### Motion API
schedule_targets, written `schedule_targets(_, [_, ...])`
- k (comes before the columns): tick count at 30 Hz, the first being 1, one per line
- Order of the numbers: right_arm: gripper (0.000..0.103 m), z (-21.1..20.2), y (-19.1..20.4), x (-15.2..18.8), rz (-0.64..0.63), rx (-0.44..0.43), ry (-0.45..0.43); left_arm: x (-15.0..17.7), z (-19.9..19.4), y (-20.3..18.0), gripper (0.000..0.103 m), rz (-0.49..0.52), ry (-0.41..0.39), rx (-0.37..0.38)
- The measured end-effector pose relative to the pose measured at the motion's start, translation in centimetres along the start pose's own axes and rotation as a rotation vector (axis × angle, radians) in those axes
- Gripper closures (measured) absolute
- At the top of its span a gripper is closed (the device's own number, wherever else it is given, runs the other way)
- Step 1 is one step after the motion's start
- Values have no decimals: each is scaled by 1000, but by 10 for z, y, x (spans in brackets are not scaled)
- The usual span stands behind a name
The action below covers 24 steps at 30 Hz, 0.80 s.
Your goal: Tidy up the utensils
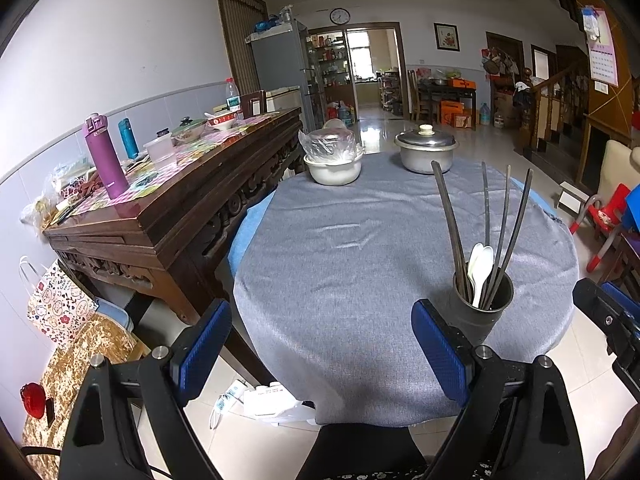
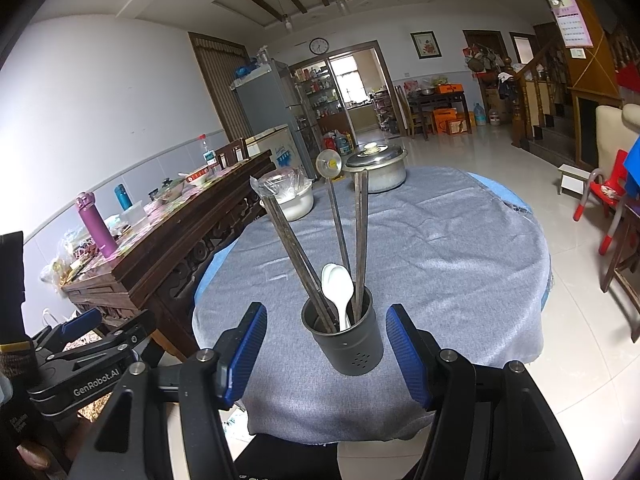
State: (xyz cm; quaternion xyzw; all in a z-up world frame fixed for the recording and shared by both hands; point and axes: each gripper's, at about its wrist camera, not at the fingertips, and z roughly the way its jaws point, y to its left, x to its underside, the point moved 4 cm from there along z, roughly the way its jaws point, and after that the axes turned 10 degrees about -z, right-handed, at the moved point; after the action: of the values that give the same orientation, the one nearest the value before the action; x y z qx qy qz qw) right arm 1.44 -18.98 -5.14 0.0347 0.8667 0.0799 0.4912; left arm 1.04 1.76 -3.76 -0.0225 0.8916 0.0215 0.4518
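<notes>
Left gripper (image 1: 322, 344): jaws spread wide, blue pads (image 1: 202, 350) holding nothing; hovering over the near edge of the round table, holder off to its right pad's far side.
Right gripper (image 2: 326, 354): jaws wide apart, nothing clamped; pads (image 2: 408, 356) flanking the holder on both sides without touching it.
Utensil holder (image 2: 346, 342): dark grey metal cylinder, small holes low on its wall; upright near the table's front edge, on the grey cloth.
Chopsticks (image 2: 298, 256): dark, long, standing in the holder and fanning outward, some leaning left, others nearly upright.
White spoons (image 2: 338, 288): plastic, bowls up, nested together among the chopsticks inside the holder.
Round table (image 1: 360, 240): covered by a grey cloth with a blue layer showing at the edges.
Lidded metal pot (image 1: 426, 152): at the far side of the table, well apart from the holder.
White basin (image 1: 334, 168): left of the pot, holding a covered dish wrapped in clear plastic.
Carved wooden sideboard (image 1: 176, 208): just left of the table, crowded with a purple bottle (image 1: 105, 156), a teal bottle, bowls and containers.
Red plastic chair (image 2: 604, 196): on the tiled floor, far right.
</notes>
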Motion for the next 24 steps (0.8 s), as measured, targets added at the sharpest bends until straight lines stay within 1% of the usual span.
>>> schedule_targets(24, [37,3,6,2,-17,4,-1,3,1,3,12,-11,4,10])
